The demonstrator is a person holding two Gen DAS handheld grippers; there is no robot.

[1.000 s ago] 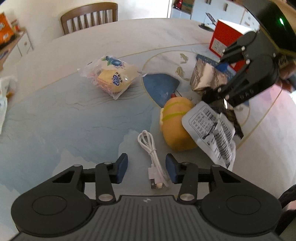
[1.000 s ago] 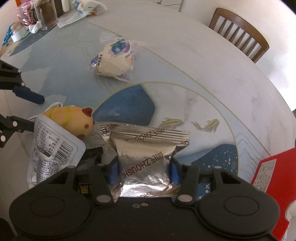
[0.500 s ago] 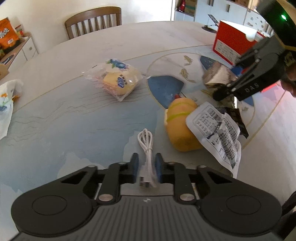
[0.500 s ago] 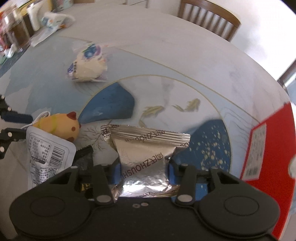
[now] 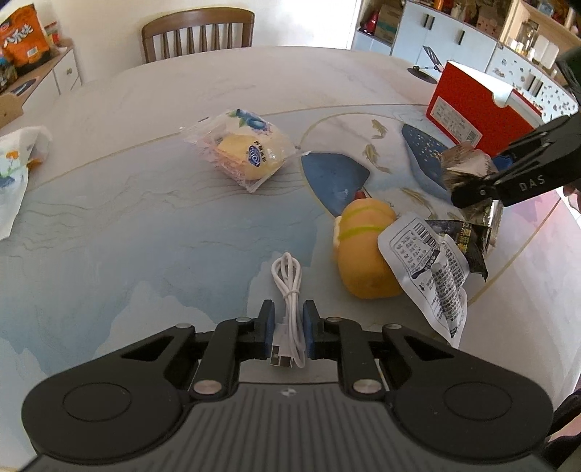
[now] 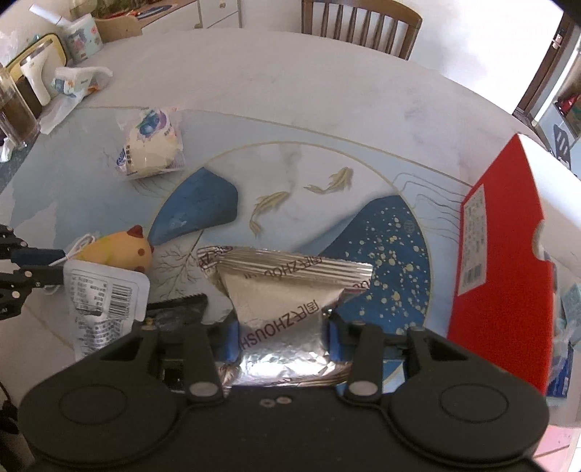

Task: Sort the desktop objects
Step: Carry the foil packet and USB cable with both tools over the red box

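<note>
My left gripper is shut on the plug end of a coiled white USB cable, whose loop lies on the table ahead. In the right wrist view my right gripper has its jaws closing, and the pads press on a silver snack packet held off the table. From the left wrist view that gripper and the silver packet hang at the right, near a red box. A yellow chick toy, a white barcode pouch and a black packet lie together.
A wrapped bun lies mid-table. The red box stands at the right edge. Jars and a mug crowd the far left of the right wrist view. A white printed bag and a wooden chair lie beyond.
My left jaws have come together on the cable's plug end. The right gripper has swung the silver packet towards the red box, rolling as it went.
</note>
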